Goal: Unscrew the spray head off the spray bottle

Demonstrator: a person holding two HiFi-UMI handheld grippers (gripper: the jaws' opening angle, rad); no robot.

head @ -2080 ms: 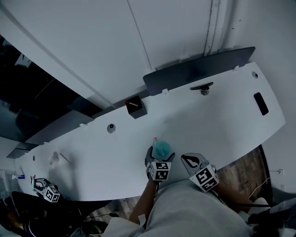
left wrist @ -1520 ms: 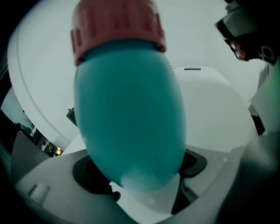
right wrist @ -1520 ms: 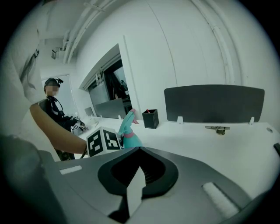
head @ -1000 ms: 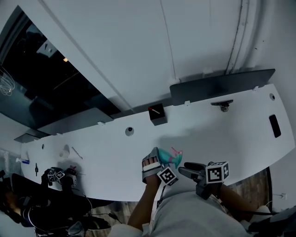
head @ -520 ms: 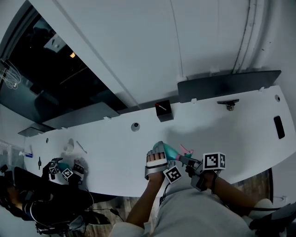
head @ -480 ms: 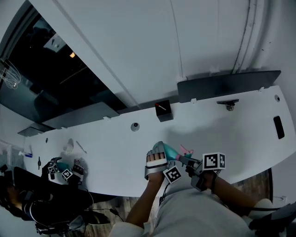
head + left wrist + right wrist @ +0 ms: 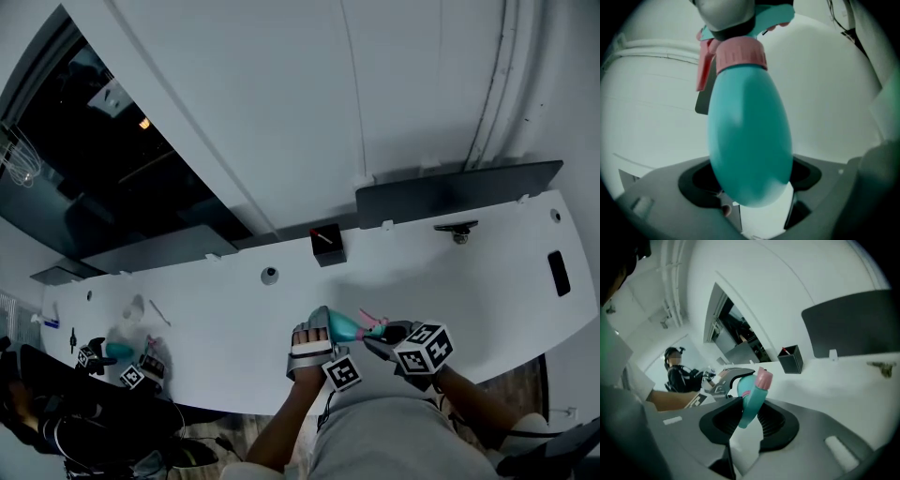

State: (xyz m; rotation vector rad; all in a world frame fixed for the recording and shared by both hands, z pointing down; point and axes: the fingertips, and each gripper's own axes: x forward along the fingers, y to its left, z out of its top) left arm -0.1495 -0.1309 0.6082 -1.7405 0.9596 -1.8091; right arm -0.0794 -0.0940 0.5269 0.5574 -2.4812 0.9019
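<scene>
We clamp the teal spray bottle in our left gripper above the table's near edge; the jaws of our right gripper have just been closing and now pinch the spray head — a shallow bite could slip off while twisting

Glossy plastic spray bottle, plastic spray head, ribbed collar, matt table

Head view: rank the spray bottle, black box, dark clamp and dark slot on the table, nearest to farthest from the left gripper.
From the left gripper:
1. spray bottle, held in its jaws.
2. black box, behind it, near the back edge of the table.
3. dark clamp, back edge, further right.
4. dark slot, far right end.
</scene>
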